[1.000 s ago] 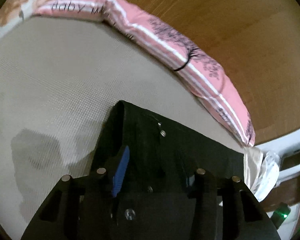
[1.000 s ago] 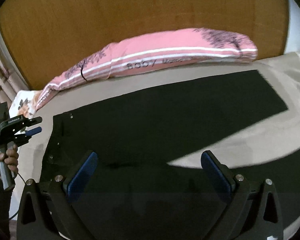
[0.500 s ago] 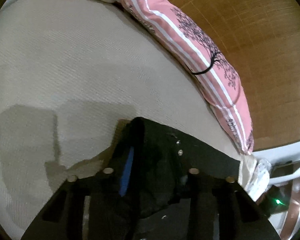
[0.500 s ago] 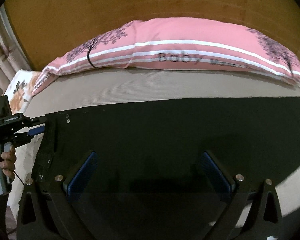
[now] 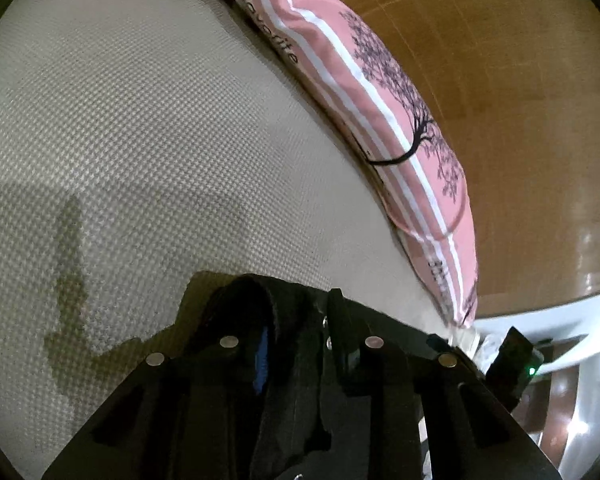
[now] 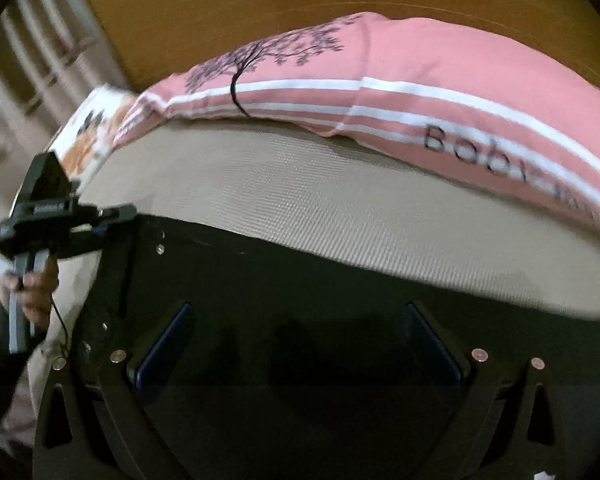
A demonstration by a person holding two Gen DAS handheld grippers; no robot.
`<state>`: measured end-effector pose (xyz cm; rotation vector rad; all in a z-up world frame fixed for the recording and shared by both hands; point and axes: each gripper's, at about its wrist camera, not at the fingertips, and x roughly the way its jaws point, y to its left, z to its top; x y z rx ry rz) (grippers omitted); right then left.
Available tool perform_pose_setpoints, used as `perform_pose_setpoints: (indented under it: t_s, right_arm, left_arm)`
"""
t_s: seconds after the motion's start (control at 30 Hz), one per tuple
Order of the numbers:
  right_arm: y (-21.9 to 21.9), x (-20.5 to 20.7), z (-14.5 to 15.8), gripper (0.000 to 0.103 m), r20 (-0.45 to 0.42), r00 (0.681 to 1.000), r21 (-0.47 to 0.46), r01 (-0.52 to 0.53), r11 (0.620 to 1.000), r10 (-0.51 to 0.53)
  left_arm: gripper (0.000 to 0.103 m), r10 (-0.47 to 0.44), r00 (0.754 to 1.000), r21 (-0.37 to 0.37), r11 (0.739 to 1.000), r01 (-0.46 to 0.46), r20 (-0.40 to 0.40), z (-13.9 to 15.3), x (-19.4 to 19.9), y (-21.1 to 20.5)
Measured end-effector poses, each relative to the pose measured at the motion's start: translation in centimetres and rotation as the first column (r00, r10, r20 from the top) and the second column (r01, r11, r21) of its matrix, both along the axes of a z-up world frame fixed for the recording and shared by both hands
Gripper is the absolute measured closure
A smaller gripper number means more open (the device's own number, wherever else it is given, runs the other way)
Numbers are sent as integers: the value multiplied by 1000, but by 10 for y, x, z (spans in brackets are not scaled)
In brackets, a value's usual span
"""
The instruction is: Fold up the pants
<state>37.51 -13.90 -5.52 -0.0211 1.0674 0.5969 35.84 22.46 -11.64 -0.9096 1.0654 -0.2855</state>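
Black pants (image 6: 300,280) lie flat on the beige bed cover (image 6: 300,200), waist end at the left. In the left wrist view, my left gripper (image 5: 296,332) is at the waistband corner. Its jaws are closing, and a bunched fold of the pants (image 5: 284,308) is pinched against the blue pad (image 5: 262,360). The right wrist view shows that left gripper (image 6: 112,220) at the same corner, held by a person's hand (image 6: 32,292). My right gripper (image 6: 296,340) hovers open over the pants, its blue pads (image 6: 160,344) wide apart with nothing between them.
A pink striped pillow (image 6: 420,92) lies along the wooden headboard (image 6: 300,0) behind the pants. A floral cloth (image 6: 88,140) sits at the bed's far left corner. In the left wrist view, white furniture (image 5: 560,344) stands past the bed's edge, beyond the pillow (image 5: 380,92).
The left gripper's jaws have narrowed onto the waistband corner, which now bunches up between them. The right gripper has swept left and lower over the pants towards the waist end.
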Motion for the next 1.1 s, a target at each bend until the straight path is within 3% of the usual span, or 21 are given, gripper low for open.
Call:
perform_pose_setpoints:
  t_s: [0.03, 0.07, 0.2, 0.27, 0.37, 0.47, 0.63, 0.93, 1.0, 1.1]
  right_arm:
    - [0, 7, 0, 0, 6, 999, -17, -38, 999, 38]
    - [-1, 12, 1, 0, 10, 998, -31, -61, 998, 62]
    - [-2, 35, -1, 0, -47, 979, -16, -200, 980, 199]
    - [0, 44, -1, 0, -82, 957, -2, -281, 960, 280]
    - [10, 58, -4, 2, -150, 904, 20, -402, 915, 400]
    - [20, 67, -10, 17, -205, 840, 32, -507, 862, 502]
    - [18, 80, -26, 29, -287, 767, 61, -583, 810, 573]
    - [-14, 82, -36, 50, -329, 734, 86, -604, 793, 594]
    - [-22, 80, -40, 62, -342, 740, 63, -596, 800, 579]
    - [-43, 75, -41, 72, -347, 777, -17, -565, 825, 525]
  left_arm:
    - [92, 6, 1000, 24, 1000, -7, 27, 4, -5, -1]
    - [94, 2, 999, 51, 999, -4, 48, 8, -8, -2]
    - [95, 19, 984, 11, 1000, -22, 179, 35, -29, -3]
    - [95, 14, 969, 29, 999, -22, 247, 52, -41, -10]
    - [96, -17, 951, 53, 999, 1, 310, 69, -55, -19]
    - [96, -31, 937, 59, 998, 11, 349, 82, -65, -24]
    - [96, -22, 929, 62, 998, -1, 369, 91, -76, -27]
    - [96, 14, 937, 40, 999, -30, 349, 93, -79, -26]
    - [96, 11, 939, 52, 998, -31, 345, 94, -79, -24]
    - [96, 10, 944, 67, 997, -34, 330, 91, -75, -24]
